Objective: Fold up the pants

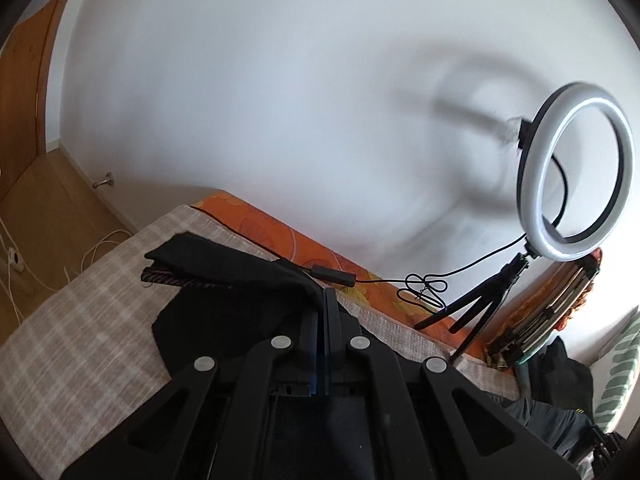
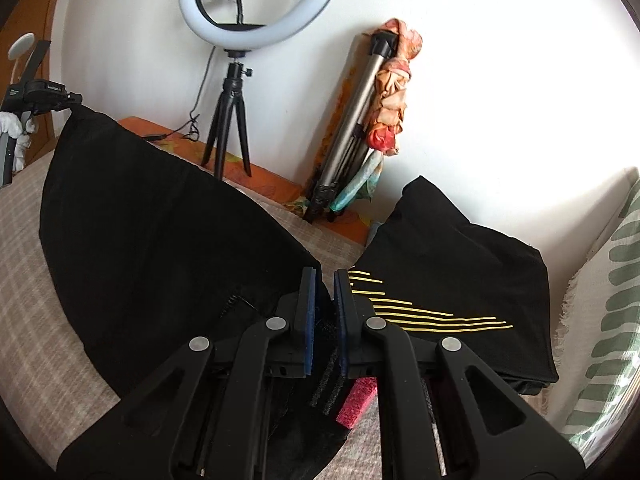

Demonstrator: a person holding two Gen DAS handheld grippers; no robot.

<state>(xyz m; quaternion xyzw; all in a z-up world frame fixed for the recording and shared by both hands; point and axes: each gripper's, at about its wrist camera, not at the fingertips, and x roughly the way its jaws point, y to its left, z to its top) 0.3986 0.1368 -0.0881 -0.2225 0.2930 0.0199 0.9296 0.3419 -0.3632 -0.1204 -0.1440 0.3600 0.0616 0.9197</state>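
The black pants (image 1: 224, 268) lie partly on the beige checked bed cover (image 1: 80, 320), with one edge lifted. My left gripper (image 1: 324, 300) is shut on that raised edge, and the cloth drapes away to the left. In the right wrist view the pants (image 2: 160, 240) stretch as a taut sheet from my right gripper (image 2: 325, 272) up to the left gripper (image 2: 60, 100) at the far left. The right gripper's blue pads pinch a thick black fold of the pants. A pink strip (image 2: 358, 400) shows just under the right fingers.
A lit ring light (image 2: 260, 0) on a small tripod stands at the wall, its cable (image 1: 424, 288) on the orange sheet (image 1: 280, 232). A folded tripod wrapped in floral cloth (image 2: 360, 120) leans nearby. A yellow-striped black garment (image 2: 460, 272) and a green-patterned pillow (image 2: 608, 280) lie right.
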